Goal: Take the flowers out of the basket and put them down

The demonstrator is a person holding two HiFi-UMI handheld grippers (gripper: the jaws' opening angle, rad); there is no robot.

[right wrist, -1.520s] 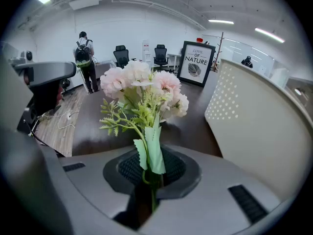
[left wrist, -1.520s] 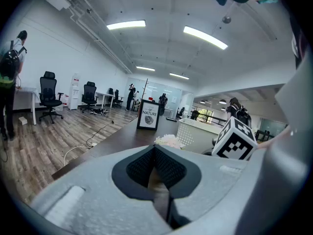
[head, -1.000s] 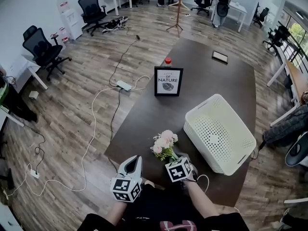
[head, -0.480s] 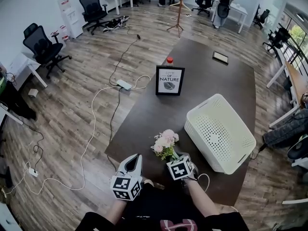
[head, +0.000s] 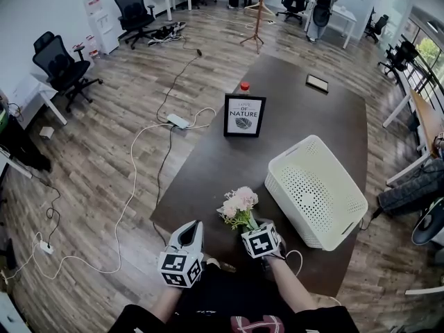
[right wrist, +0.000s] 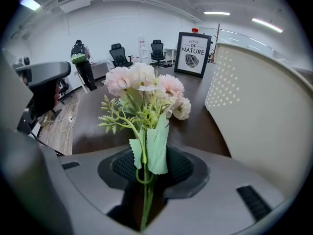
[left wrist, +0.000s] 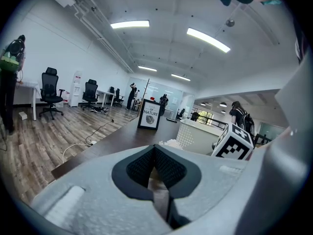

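Head view | right claw (head: 250, 226) just opening, flowers (head: 238, 203) between, at table (head: 208, 182) edge | left claw (head: 193, 229) shut

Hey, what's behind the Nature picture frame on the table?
Only a red-capped bottle top shows above the frame; the frame covers everything below it. Farther back on the table lies a flat dark tablet, fully in view.

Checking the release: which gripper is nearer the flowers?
Right. The right gripper has the stem of the flowers between its jaws, which have just been opening; the left gripper sits apart, to their left.
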